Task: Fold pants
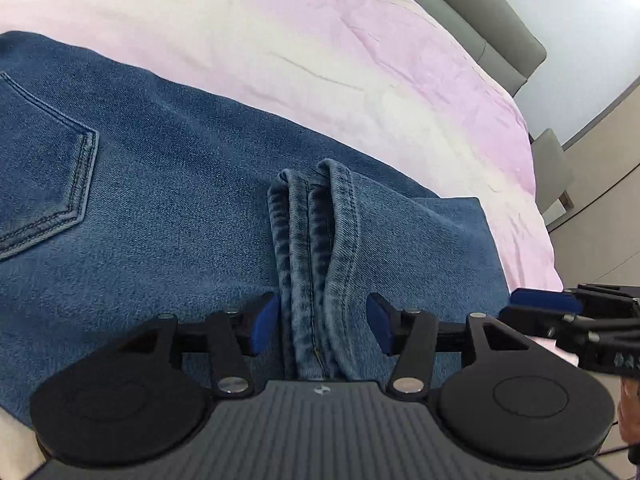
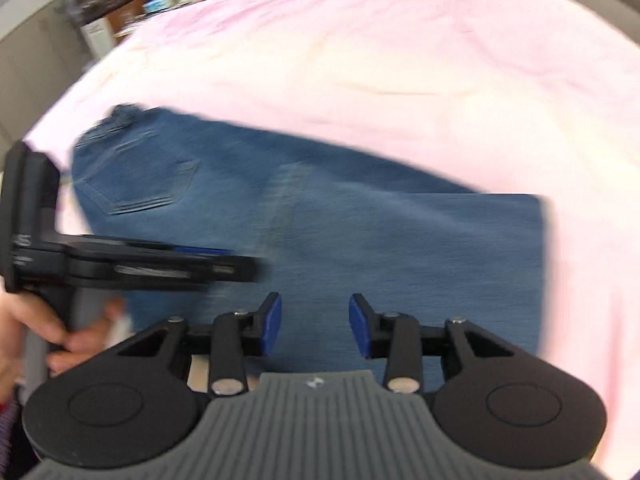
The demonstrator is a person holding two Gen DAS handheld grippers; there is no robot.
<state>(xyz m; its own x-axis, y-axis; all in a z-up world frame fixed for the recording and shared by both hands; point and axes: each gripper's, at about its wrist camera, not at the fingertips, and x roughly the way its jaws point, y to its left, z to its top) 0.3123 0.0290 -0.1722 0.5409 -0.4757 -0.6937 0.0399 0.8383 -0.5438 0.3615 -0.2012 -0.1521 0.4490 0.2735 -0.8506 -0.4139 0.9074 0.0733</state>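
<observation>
I have the jeans [image 1: 168, 184] doubled over on the pink bedsheet [image 1: 320, 60]. My left gripper [image 1: 322, 326] stands apart around the bunched hems [image 1: 312, 248] — pads off them. My right gripper [image 2: 314, 330] hovers parted, empty — releasing, I judge.

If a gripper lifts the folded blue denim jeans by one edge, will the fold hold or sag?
Likely sags: the blue denim jeans drape limply over the pink bedsheet. The bunched hems look thick, so probably fairly heavy. The textured weave suggests little slipping.
</observation>
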